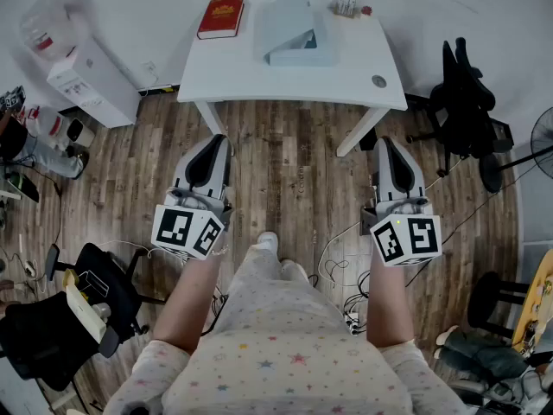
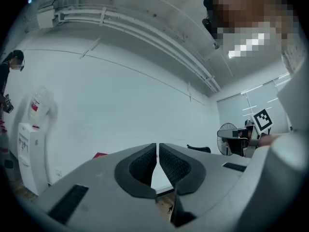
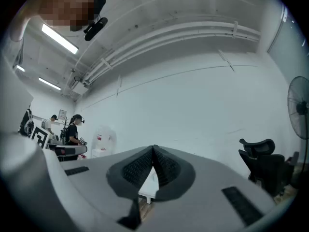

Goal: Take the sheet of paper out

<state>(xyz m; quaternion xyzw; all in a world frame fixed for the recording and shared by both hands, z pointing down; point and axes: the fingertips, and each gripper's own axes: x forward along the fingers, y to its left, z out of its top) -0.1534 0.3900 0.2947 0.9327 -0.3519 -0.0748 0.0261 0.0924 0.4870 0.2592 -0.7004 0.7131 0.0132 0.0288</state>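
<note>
Room: white walls, wood plank floor (image 1: pixel 285 162). One white worktop (image 1: pixel 259 76) stands at 12 o'clock from you, well apart from both tongs.

On the worktop:
- 1 red book (image 1: pixel 220 17) at 11 o'clock.
- 1 pale blue-grey folder (image 1: pixel 294 28) at 12 o'clock, beside the book but not touching it.
- 1 small pale bundle (image 1: pixel 346 5) at 1 o'clock, too small to identify.
- 1 round grey disc (image 1: pixel 378 81) at the 4 o'clock corner.

Sheet of paper: you can't tell it apart from the folder at this range.

Around the room:
- 1 water dispenser (image 1: pixel 86 78) at 10 o'clock.
- 1 black office chair (image 1: pixel 467 102) at 2 o'clock.
- 1 fan (image 1: pixel 540 137) at 3 o'clock.
- 1 more black chair (image 1: pixel 65 314) at 8 o'clock.
- Loose cables (image 1: pixel 346 288) on the floor by your feet.
- 2 people (image 3: pixel 72 129) far off at 9 o'clock in the right gripper view.

Tongs: 2, one in each of your hands, side by side over the floor and pointing at 12 o'clock. Your left tongs (image 1: pixel 216 138) are closed, pads together, holding nothing. Your right tongs (image 1: pixel 384 141) are also closed, tips meeting, holding nothing.
</note>
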